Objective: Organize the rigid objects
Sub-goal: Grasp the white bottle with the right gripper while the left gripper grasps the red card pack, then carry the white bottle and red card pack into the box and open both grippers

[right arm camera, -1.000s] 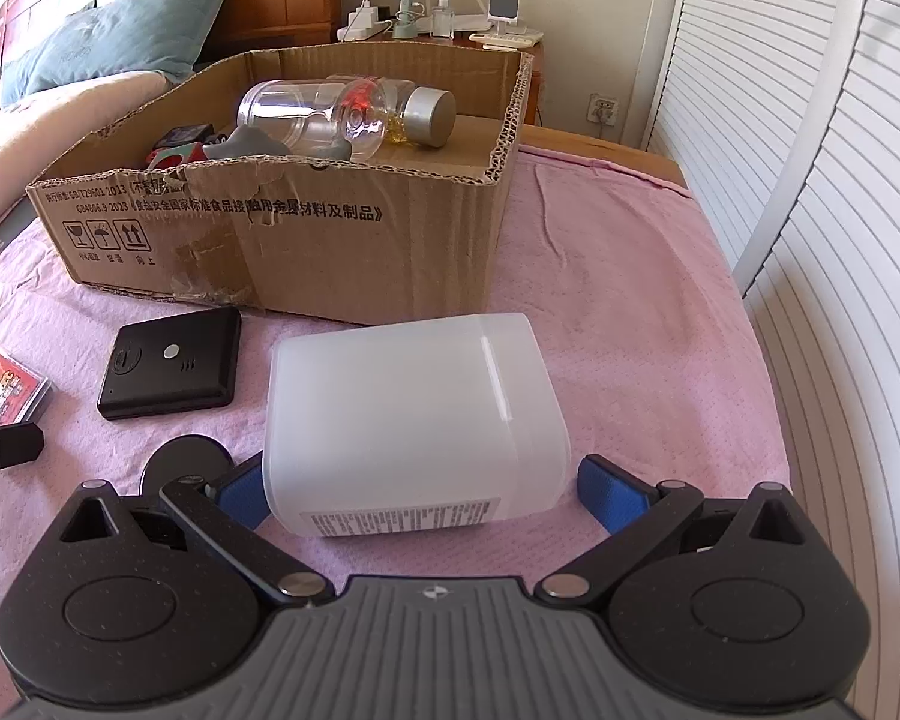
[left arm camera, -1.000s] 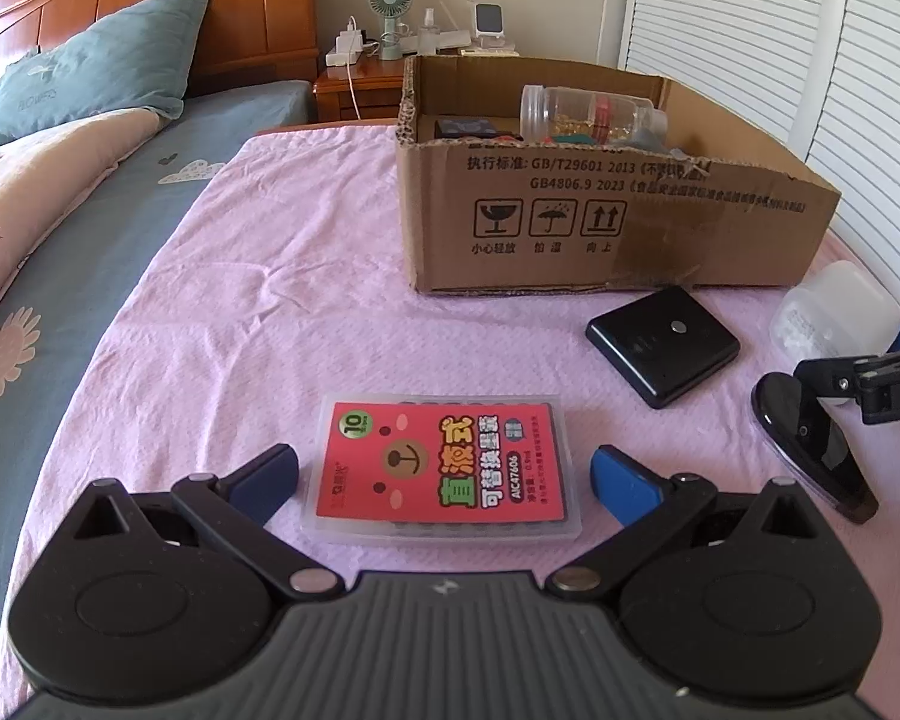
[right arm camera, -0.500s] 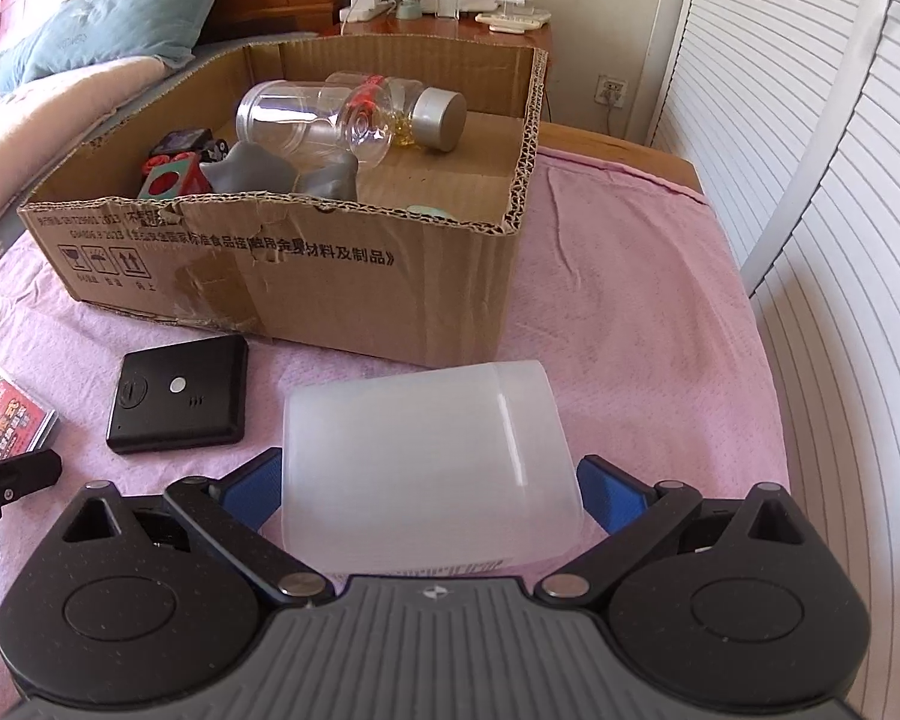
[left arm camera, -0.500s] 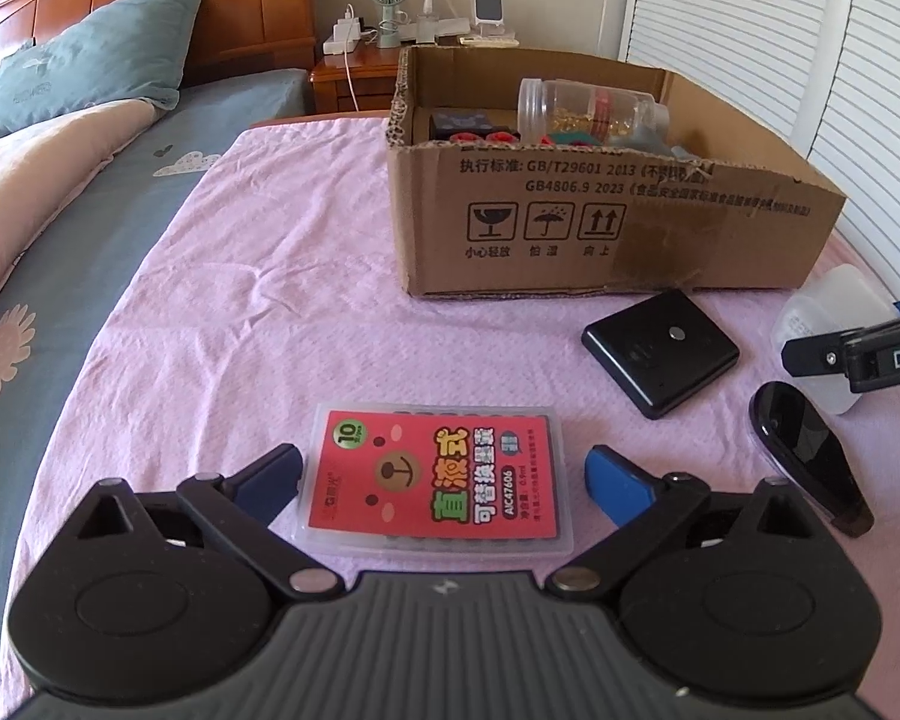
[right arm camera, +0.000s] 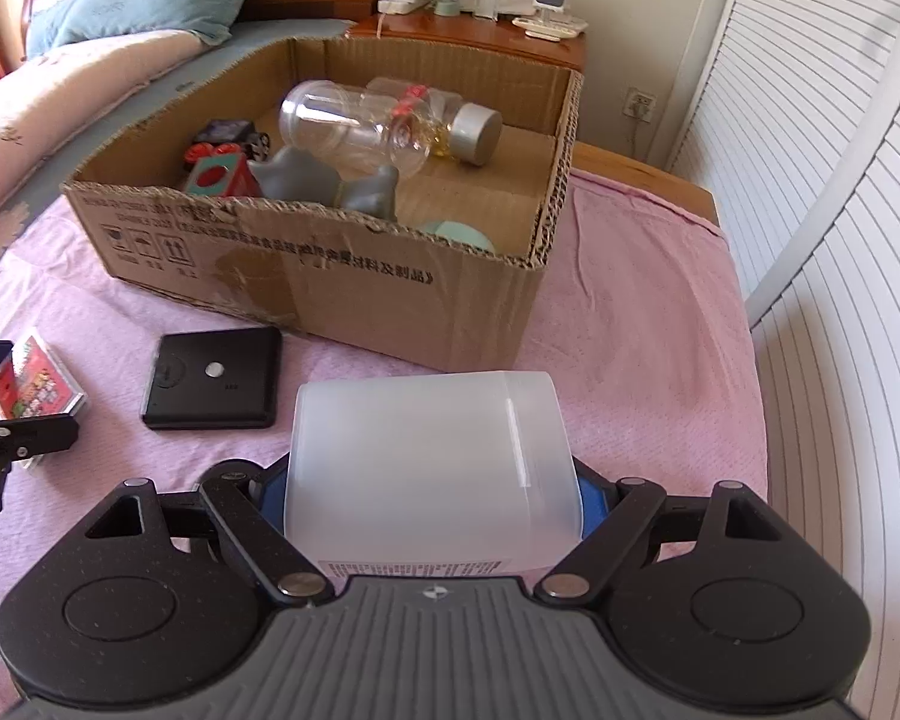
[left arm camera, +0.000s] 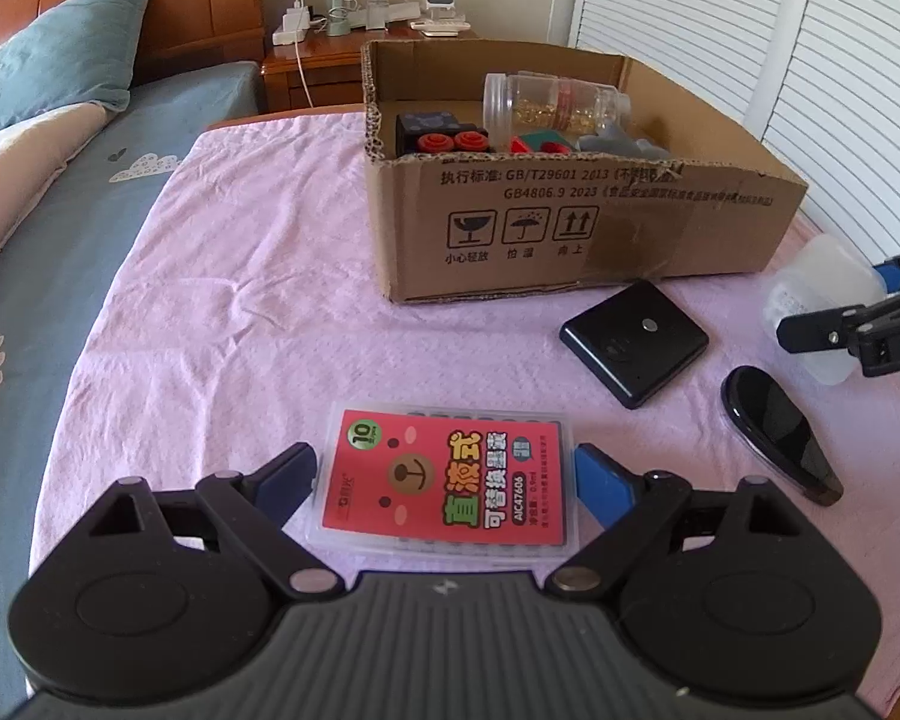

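Red card pack [left arm camera: 450, 480]: lies flat on the pink blanket [left arm camera: 240, 330], low in the middle of the left view.
Left gripper [left arm camera: 447, 477]: its jaws are closing with the pack between them. The blue pads sit right at the pack's two sides, but I cannot tell if they press yet.
White tub [right arm camera: 429, 468]: low in the middle of the right view, looks tipped up off the blanket.
Right gripper [right arm camera: 420, 498]: its jaws are closing and hug the tub on both sides.
Cardboard box [right arm camera: 390, 306]: upper middle of both views, with a clear bottle [right arm camera: 384, 126] and toys inside.
Black square case [left arm camera: 635, 348]: on the blanket, near the box.
Black shiny thing [left arm camera: 777, 432]: right side of the left view.
What could go wrong: the tub is smooth and wide, so it may slip out. The flat pack may slide away if the pads miss its thin edges.
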A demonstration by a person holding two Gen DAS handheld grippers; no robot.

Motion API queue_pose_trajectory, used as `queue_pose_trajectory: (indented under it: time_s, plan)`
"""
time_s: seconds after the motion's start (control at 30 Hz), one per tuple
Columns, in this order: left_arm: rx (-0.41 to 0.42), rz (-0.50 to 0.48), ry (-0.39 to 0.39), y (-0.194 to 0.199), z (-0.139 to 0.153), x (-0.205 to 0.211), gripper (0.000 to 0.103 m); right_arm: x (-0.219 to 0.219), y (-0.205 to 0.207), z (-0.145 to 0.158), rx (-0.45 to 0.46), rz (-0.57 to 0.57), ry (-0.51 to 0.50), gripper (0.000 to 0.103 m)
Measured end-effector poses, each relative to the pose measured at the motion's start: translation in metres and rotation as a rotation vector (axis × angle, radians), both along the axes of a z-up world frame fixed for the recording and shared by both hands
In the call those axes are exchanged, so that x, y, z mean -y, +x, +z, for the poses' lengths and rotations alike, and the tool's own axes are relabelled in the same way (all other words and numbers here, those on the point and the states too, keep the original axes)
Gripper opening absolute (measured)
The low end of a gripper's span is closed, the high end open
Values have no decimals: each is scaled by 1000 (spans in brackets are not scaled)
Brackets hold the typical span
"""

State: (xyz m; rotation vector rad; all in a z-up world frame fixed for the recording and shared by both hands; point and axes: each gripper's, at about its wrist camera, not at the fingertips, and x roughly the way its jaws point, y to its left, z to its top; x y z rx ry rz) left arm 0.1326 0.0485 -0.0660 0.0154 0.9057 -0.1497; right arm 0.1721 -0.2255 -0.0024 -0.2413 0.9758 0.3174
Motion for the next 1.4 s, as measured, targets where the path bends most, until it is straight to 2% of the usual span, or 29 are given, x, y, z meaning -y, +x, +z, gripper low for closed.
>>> queue_pose_trajectory:
  time_s: [0.23,0.43,0.63,0.8,0.93,1.03,1.1,1.27,1.4]
  plan:
    - [22,-68,20,-5,22,-5,91,3,-3,45,78,65,58,87]
    - [50,-91,5,-3,42,-9,91,-7,28,66,142,122,71,87]
    - [84,-80,2,2,55,-16,91,-22,87,58,115,137,55,87]
    - [109,-73,8,4,62,-19,91,-41,124,39,85,154,-45,87]
    - [125,-77,15,8,65,-19,91,-48,143,28,96,151,-71,88]
    - [135,-82,19,11,67,-19,91,-50,142,29,120,148,-79,97]
    - [140,-84,18,14,70,-19,91,-47,134,37,139,141,-46,103]
    - [155,-92,23,25,79,-16,91,-35,109,56,124,125,34,103]
    - [160,-106,17,38,89,-14,91,-32,85,65,94,82,33,103]
